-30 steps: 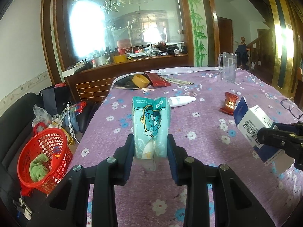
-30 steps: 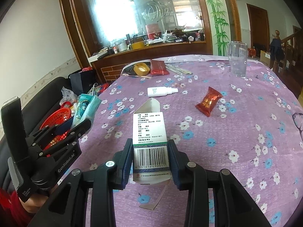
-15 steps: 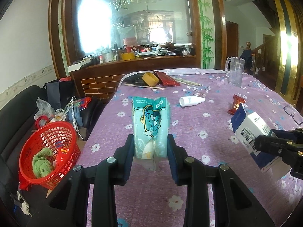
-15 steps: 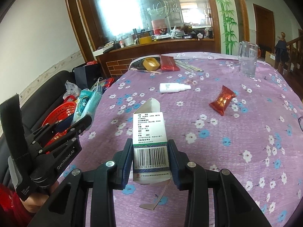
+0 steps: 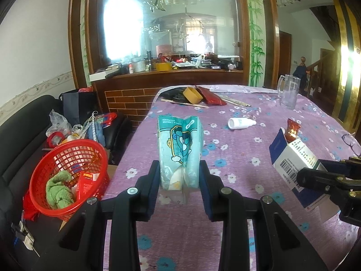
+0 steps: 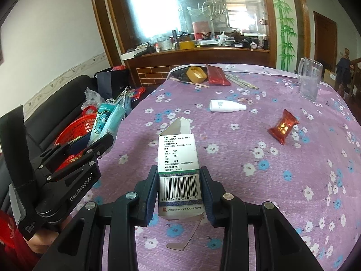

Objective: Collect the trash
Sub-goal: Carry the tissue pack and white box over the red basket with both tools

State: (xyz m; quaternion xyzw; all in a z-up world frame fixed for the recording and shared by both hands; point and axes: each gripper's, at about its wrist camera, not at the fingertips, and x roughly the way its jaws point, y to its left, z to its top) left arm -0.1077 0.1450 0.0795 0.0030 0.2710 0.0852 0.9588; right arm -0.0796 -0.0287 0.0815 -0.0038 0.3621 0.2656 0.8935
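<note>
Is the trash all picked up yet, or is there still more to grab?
Partly. The red basket already holds a few scraps. The left gripper is shut on a tissue pack, the right gripper on an empty box. A red wrapper and white bottle remain on the table.

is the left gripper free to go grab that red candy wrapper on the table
Probably not as things stand. The left gripper is shut on a teal tissue pack, so its jaws are full. The red candy wrapper lies in the open on the table, but the pack must go first.

Left claw [image 5: 179,176] and right claw [image 6: 179,185] (both angled downward) clamped, side by side.
</note>
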